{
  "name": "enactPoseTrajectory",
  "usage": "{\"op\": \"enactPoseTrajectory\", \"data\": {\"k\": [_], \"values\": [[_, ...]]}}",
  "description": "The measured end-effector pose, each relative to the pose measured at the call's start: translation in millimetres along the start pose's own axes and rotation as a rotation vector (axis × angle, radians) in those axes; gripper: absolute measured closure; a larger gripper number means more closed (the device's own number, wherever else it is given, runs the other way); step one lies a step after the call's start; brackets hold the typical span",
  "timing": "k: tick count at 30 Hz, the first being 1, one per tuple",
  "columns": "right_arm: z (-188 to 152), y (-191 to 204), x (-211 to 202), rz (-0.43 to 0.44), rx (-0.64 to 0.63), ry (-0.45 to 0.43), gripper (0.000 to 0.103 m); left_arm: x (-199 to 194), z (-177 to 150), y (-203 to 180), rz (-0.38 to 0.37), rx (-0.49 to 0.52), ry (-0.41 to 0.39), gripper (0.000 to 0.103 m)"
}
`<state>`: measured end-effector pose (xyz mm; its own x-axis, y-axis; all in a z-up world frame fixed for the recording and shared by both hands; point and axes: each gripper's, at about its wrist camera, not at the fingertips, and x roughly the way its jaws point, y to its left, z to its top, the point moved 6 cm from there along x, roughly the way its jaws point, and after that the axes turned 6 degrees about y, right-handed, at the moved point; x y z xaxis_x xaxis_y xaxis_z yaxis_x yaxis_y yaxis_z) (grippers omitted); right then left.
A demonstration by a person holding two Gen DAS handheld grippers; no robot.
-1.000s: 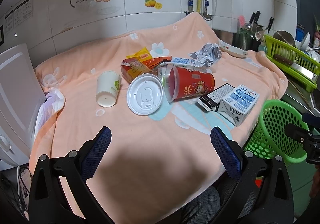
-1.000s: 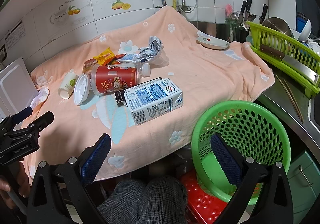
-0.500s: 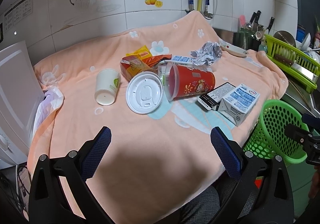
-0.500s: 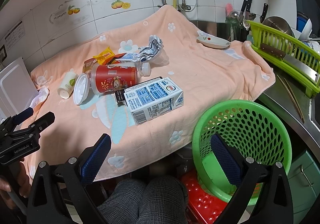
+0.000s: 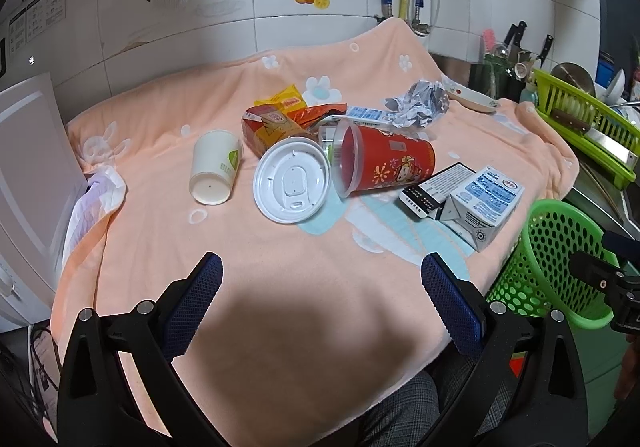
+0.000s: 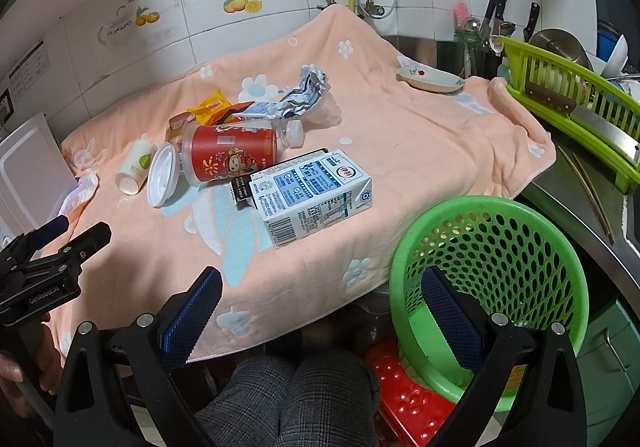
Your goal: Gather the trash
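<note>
Trash lies on a peach cloth (image 5: 280, 307): a white paper cup (image 5: 214, 171), a white lid (image 5: 292, 179), a red cup (image 5: 384, 165) on its side, orange snack wrappers (image 5: 276, 115), crumpled foil (image 5: 420, 103), a black-and-white box (image 5: 436, 187) and a milk carton (image 5: 484, 199), also in the right wrist view (image 6: 312, 195). A green basket (image 6: 492, 275) stands beside the table's front right edge. My left gripper (image 5: 320, 303) is open and empty over bare cloth, short of the trash. My right gripper (image 6: 320, 311) is open and empty, its right finger over the basket.
A green dish rack (image 6: 572, 107) with dishes and knives stands at the right. A small dish (image 6: 428, 77) lies at the back right of the cloth. A white appliance (image 5: 28, 167) is at the left. A red stool (image 6: 404, 391) is under the basket.
The left wrist view has shifted slightly; the trash sits a touch further left and lower. The right gripper has hardly moved. Both stay open.
</note>
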<state>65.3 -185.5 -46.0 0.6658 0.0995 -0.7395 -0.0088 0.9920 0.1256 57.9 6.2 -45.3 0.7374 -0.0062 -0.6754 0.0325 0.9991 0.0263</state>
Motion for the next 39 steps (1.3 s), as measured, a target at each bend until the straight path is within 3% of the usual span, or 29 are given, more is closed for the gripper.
{"op": "enactPoseTrajectory", "data": {"k": [39], "values": [[31, 14, 36, 0.025, -0.027, 0.065, 0.006, 25, 12, 30, 0.018, -0.064, 0.035, 0.005]]}}
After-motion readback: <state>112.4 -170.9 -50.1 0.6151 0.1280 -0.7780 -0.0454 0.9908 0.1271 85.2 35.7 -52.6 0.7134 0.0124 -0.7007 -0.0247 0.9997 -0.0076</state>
